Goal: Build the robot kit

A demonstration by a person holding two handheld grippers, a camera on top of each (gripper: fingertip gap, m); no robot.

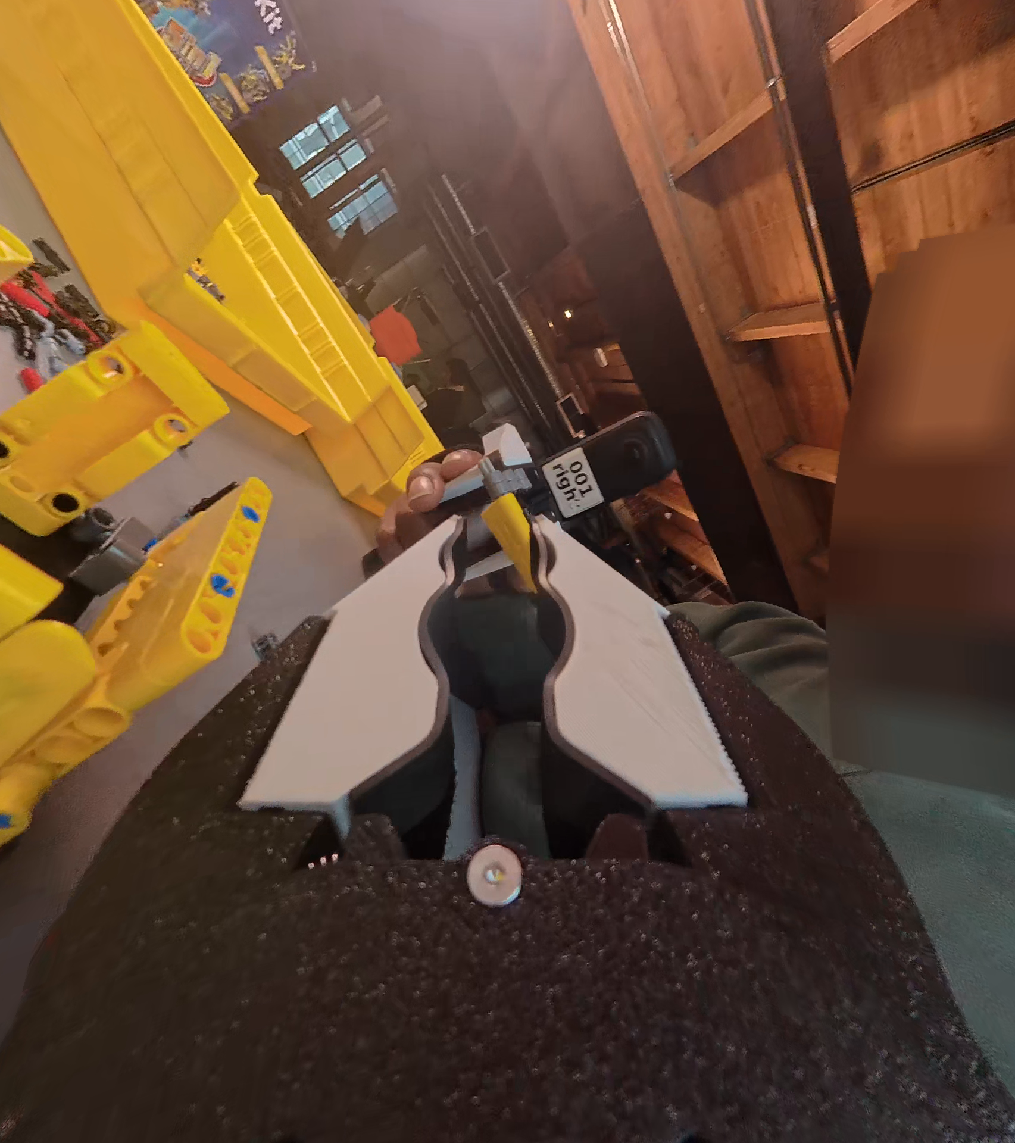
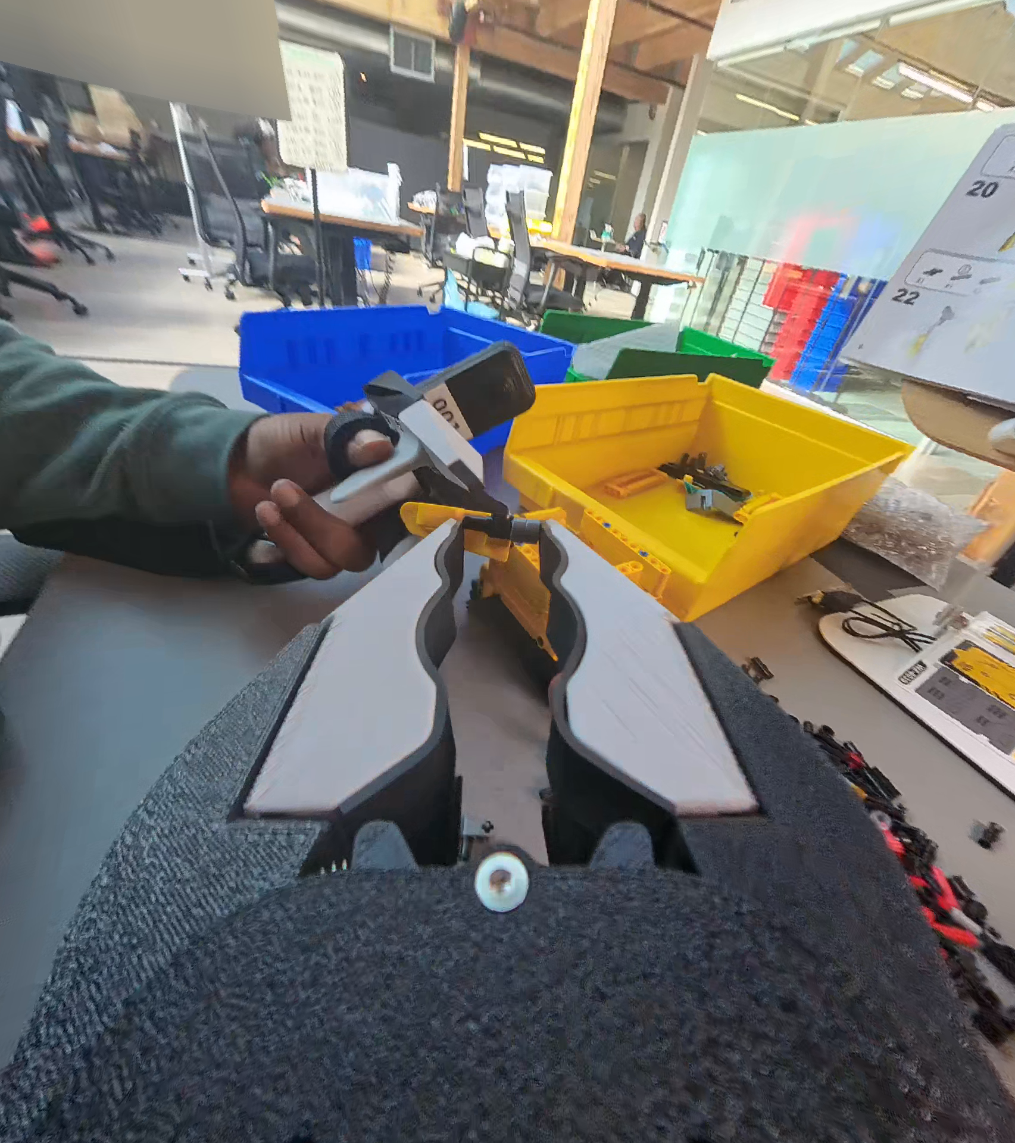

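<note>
- The right gripper point(image 2: 501, 533) holds a yellow building-brick assembly point(image 2: 517, 584) between its narrowed jaws; a grey and black connector piece point(image 2: 508, 527) sits at the top of the assembly, right at the fingertips.
- The left gripper point(image 1: 498, 538) has its jaws drawn close around the tip of a yellow pointed piece point(image 1: 514, 537), which carries a small grey pin point(image 1: 501, 479) at its far end. From the right wrist view, the left gripper's tips point(image 2: 495, 508) meet the connector piece from above.
- A hand point(image 2: 300, 488) in a dark green sleeve point(image 2: 59, 433) grips the left gripper's handle; another hand point(image 1: 424, 495) shows behind the jaws in the left wrist view.
- Just behind the assembly stands a yellow bin point(image 2: 801, 544) on the grey worktop point(image 2: 121, 649), with a few loose parts inside. A blue bin point(image 2: 319, 359) and a green bin point(image 2: 709, 365) stand farther back.
- To the right lie an open instruction booklet point(image 2: 987, 699), a black cable point(image 2: 876, 625) and a heap of small black and red pins point(image 2: 937, 884).
- The left wrist view shows large yellow beams point(image 1: 90, 433) on the worktop beside that gripper.
</note>
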